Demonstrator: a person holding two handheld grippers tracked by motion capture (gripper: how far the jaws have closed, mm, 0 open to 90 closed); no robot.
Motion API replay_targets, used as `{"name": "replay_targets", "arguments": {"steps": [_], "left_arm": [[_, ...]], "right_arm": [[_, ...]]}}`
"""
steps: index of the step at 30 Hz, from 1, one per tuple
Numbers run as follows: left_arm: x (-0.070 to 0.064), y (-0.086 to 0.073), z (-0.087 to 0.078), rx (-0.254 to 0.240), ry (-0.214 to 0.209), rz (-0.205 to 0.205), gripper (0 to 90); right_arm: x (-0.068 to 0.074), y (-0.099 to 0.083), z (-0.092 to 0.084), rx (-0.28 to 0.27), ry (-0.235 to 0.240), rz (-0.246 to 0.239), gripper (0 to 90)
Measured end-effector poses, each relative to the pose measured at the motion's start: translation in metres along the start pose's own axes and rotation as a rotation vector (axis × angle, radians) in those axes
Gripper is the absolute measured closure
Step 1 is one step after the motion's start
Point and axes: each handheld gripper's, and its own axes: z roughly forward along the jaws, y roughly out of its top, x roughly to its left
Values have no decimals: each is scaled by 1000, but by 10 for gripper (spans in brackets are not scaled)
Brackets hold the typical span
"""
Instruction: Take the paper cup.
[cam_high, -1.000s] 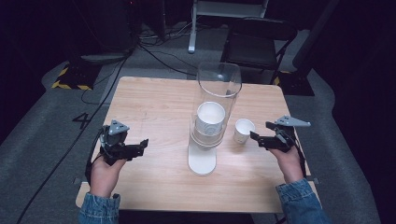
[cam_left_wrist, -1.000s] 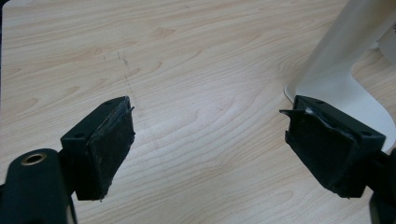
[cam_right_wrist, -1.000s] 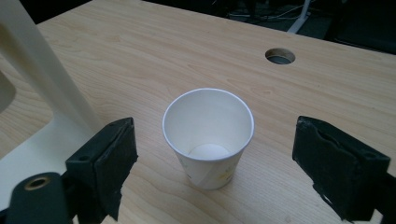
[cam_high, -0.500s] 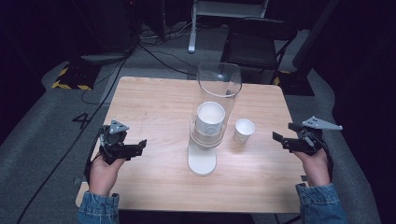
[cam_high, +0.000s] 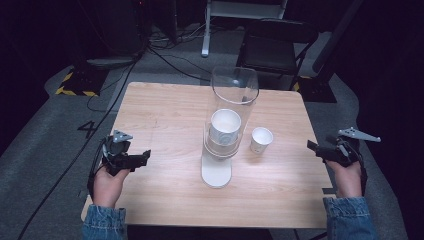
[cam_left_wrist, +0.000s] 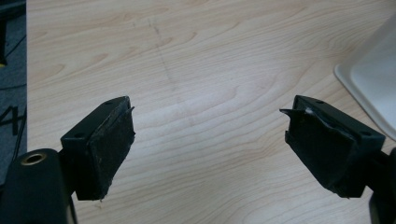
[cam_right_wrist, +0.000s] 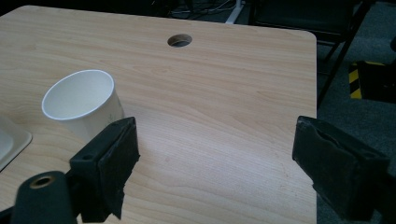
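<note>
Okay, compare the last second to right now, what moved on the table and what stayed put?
The right gripper has drawn back from the loose paper cup, out to the table's right edge; its jaws stand open and empty. That cup stays upright where it stood. The left gripper has barely moved and is open too. The clear tube on its white base, with cups inside, is unchanged.

The table (cam_high: 165, 115) is pale wood with a fine wavy grain, and at its middle stands a clear tube (cam_high: 234, 95) on a cream-white base (cam_high: 216, 172), with a white cup (cam_high: 225, 125) inside it. Right of the tube sits a white paper cup (cam_high: 261, 140) bearing a faint greenish mark. Left of the table the grey floor (cam_high: 45, 135) carries a black "4" (cam_high: 87, 129) and a yellow-and-black striped block (cam_high: 75, 90), while both gripper (cam_high: 141, 159) (cam_high: 314, 148) bodies are black with grey top plates and the sleeves (cam_high: 102, 222) are blue denim.
</note>
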Motion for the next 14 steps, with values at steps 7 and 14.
{"name": "replay_targets", "arguments": {"steps": [7, 14], "left_arm": [[5, -4, 4, 11, -9, -29, 157], [5, -3, 4, 14, -16, -26, 156]], "right_arm": [[-5, -6, 8, 16, -13, 16, 154], [-3, -8, 14, 29, -4, 7, 154]]}}
